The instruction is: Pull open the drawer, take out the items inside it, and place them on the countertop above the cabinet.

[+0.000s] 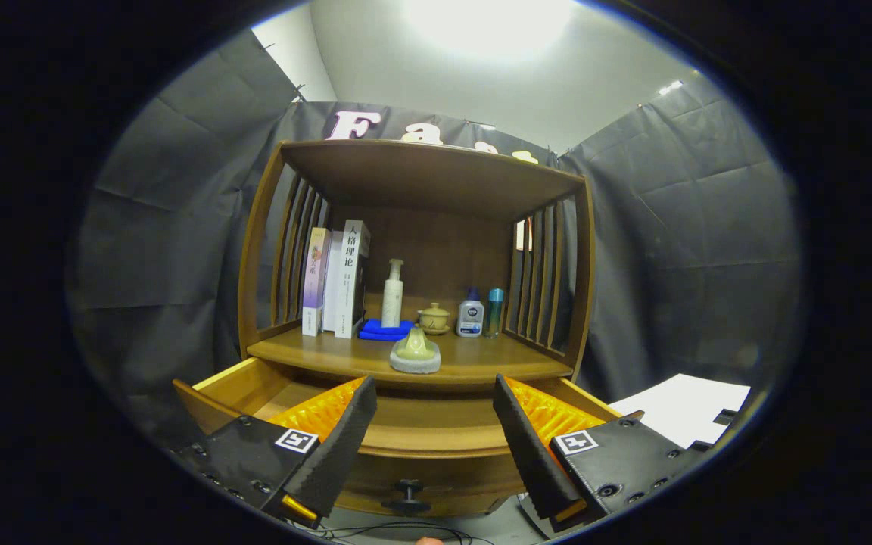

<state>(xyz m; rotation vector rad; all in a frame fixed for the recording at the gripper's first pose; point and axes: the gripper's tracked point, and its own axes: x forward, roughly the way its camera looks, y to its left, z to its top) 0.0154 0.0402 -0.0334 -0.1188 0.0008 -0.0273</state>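
The gripper (434, 393) is spread wide and holds nothing, above the pulled-out wooden drawer (436, 431). Beyond its fingertips, a pale green ornament on a grey base (415, 352) rests on the brown wooden countertop (481, 362).

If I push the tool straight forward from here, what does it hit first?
Likely the grey-based ornament at the countertop's front edge, straight beyond the open tool, which hangs over the open drawer. Depth is uncertain.

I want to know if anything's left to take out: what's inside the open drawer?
The drawer shows only bare wood between the open gripper's fingers. Its front part is hidden by its own front panel, and the fingers cover both sides.
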